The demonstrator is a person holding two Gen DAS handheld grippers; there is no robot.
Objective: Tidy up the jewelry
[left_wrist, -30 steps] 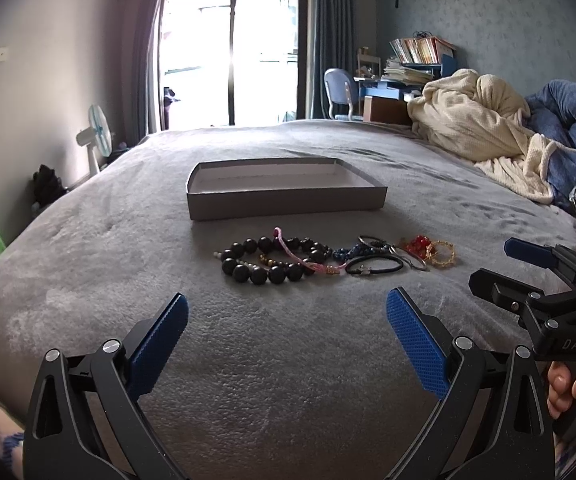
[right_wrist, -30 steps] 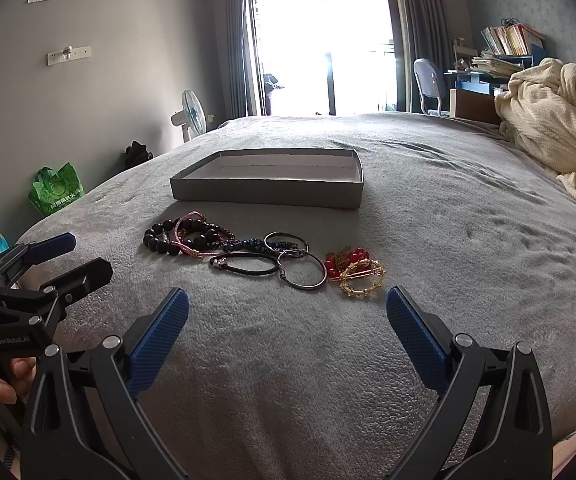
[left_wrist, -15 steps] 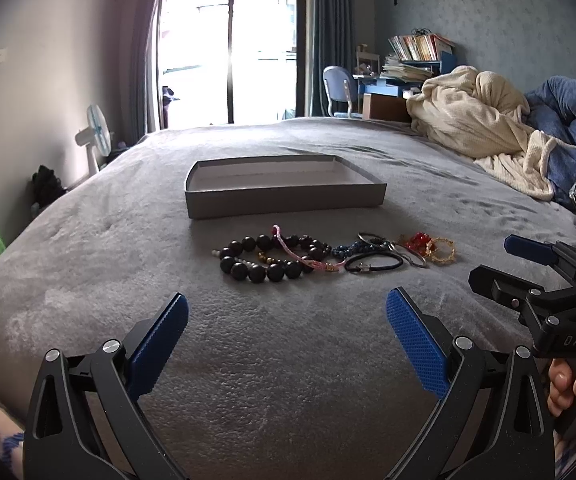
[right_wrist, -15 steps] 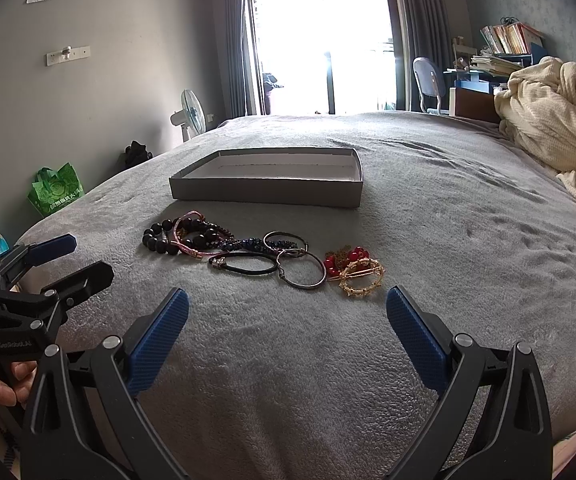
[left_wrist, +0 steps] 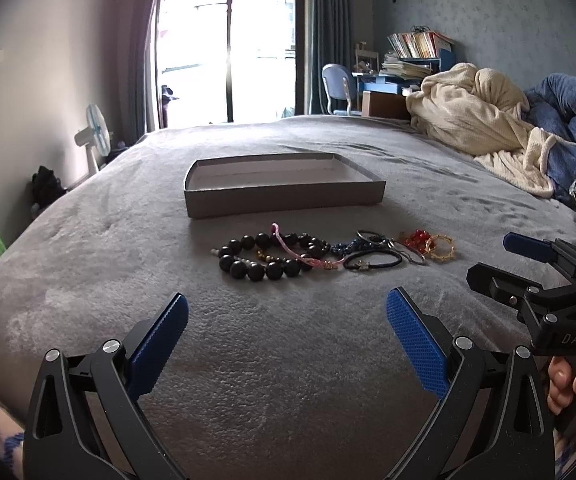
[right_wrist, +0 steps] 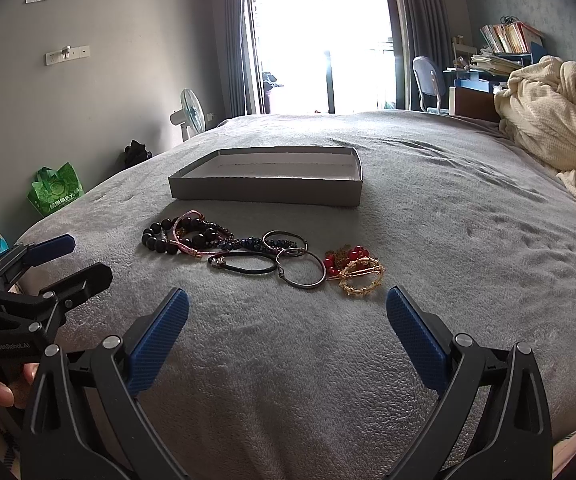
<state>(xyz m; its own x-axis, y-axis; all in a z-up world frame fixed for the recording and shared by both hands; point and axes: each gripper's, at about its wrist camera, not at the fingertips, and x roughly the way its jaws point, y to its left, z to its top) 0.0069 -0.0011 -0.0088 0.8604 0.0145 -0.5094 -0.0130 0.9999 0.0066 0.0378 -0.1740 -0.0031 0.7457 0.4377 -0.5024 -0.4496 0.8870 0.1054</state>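
Looking over the big grey fleece-covered bed (left_wrist: pixel 88 264) from both wrist cams. Largest thing on it is the shallow grey cardboard tray (left_wrist: pixel 284 200), sitting past the jewelry. Then my two claws: the left gripper (left_wrist: pixel 287 312) has its blue ribbed pads spread wide, nothing between them, hovering over bare blanket short of the pile. The right gripper (right_wrist: pixel 287 310) is just as wide apart, also holding nothing and touching nothing.

The jewelry's all in a row between the claws and the tray. From left: a chunky black round-bead bracelet (left_wrist: pixel 256 260) with a pink woven cord bracelet (left_wrist: pixel 292 250) draped across it, a dark blue beaded strand (right_wrist: pixel 248 243), a black cord loop with a metal clasp (right_wrist: pixel 244 265), a thin silver metal bangle (right_wrist: pixel 302 274), a cluster of red beads (right_wrist: pixel 342 259), and a small gold round hair clip (right_wrist: pixel 362 276) touching it.
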